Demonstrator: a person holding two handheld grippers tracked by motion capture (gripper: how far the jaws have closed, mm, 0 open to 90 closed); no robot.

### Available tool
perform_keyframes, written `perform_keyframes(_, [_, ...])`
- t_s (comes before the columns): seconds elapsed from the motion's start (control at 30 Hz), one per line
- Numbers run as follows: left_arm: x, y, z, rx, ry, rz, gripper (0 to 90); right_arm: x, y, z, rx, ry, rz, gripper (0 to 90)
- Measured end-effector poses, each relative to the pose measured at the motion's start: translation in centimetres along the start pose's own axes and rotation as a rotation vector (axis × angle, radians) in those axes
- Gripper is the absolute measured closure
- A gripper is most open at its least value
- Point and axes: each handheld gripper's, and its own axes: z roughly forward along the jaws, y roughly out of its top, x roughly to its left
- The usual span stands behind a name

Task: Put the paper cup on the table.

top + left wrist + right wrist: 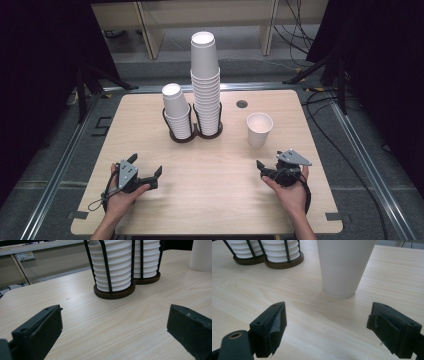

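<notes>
One single paper cup [259, 128] stands upright on the desk [215, 190], just ahead of the right tool [272, 162] and a little to its left, near but not touching. In the right gripper view the cup [343, 267] rises directly between and beyond the two black jaws, with bare wood between them. It is plain white, mouth up, tapering toward its base, and looks empty, though the bottom is hard to make out from above. Behind it and to the left sits a dark double cup holder [192, 131] with wire uprights, carrying a short stack of cups [176, 110] and a tall stack of cups [205, 82] side by side. The right tool's jaws stand wide apart, gripping nothing. The left tool [145, 170] lies well apart from the cup, near the desk's front left, also spread wide with nothing in it; its own view looks toward the holder [115, 292].
</notes>
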Motion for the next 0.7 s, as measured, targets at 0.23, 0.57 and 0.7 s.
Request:
perform_keyframes(0.23, [0.0,-0.1,-0.2,0.010,0.005,-0.001,0.0,0.7,-1.3,-1.6,-0.036,0.015,0.021,15.1])
perform_keyframes(0.57, [0.5,-0.2,-0.1,-0.007,0.011,-0.014,0.0,1.4,-3.0,-3.8,-0.093,0.017,0.023,15.1])
perform_keyframes(0.7, [0.4,-0.2,-0.2,0.013,0.012,-0.011,0.0,1.6,-3.2,-4.2,-0.126,0.023,0.020,15.0])
